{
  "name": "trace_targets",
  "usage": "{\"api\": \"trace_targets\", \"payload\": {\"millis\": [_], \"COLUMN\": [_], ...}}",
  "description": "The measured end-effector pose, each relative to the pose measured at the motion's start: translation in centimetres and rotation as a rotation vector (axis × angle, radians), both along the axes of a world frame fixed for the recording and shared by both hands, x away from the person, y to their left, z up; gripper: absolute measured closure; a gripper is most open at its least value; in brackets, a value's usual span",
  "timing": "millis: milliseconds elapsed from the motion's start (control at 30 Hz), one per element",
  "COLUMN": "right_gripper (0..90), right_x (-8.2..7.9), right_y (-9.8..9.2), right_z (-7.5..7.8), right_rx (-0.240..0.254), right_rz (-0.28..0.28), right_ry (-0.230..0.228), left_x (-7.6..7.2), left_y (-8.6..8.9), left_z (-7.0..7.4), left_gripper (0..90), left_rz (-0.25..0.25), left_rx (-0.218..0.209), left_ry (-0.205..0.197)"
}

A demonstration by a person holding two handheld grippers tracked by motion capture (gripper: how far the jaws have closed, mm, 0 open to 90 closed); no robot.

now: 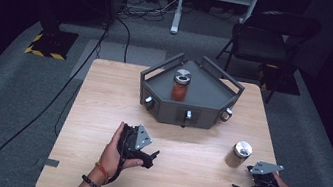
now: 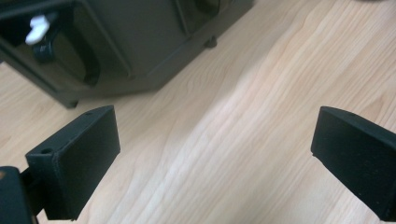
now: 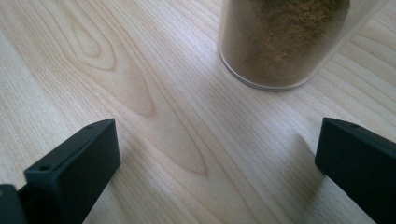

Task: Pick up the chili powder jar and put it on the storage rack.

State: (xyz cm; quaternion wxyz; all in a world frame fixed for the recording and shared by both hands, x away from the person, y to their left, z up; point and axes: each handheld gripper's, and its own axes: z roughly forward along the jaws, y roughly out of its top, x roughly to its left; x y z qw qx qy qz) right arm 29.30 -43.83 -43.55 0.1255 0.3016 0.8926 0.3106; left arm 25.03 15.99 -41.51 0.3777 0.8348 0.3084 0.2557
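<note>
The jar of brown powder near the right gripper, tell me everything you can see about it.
The jar of brown powder is a small clear cylinder, glass or plastic by its look, nearly full of tan-brown granules and closed with a shiny silver lid. It stands upright on the wooden table, to the right of and nearer the person than the dark tray. The right gripper points at its base, jaws wide open, not touching it.

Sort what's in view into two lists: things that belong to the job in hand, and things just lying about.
In the job:
- brown spice jar, standing just ahead of the right tool, which is open
- grey tray, with the red jar standing in it
- left tool, open, above bare table

Lying about:
- black chair behind the table
- floor cables
</note>
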Motion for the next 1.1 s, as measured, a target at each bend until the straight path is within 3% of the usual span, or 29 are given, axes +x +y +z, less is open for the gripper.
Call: {"api": "trace_targets", "payload": {"millis": [333, 700, 1100], "right_gripper": [0.0, 0.0, 0.0], "right_x": [0.0, 0.0, 0.0], "right_y": [0.0, 0.0, 0.0], "right_z": [0.0, 0.0, 0.0], "right_rx": [-0.001, -0.001, 0.002], "right_rz": [0.0, 0.001, -0.003], "right_ry": [0.001, 0.001, 0.001], "left_x": [-1.2, -1.3, -1.4], "left_y": [1.5, 2.4, 3.4], "left_z": [-0.8, -1.3, -2.4], "left_gripper": [1.6, 1.6, 1.7], "left_rz": [0.048, 0.068, 0.101], "left_rx": [0.018, 0.073, 0.105], "left_ry": [0.03, 0.089, 0.141]}}
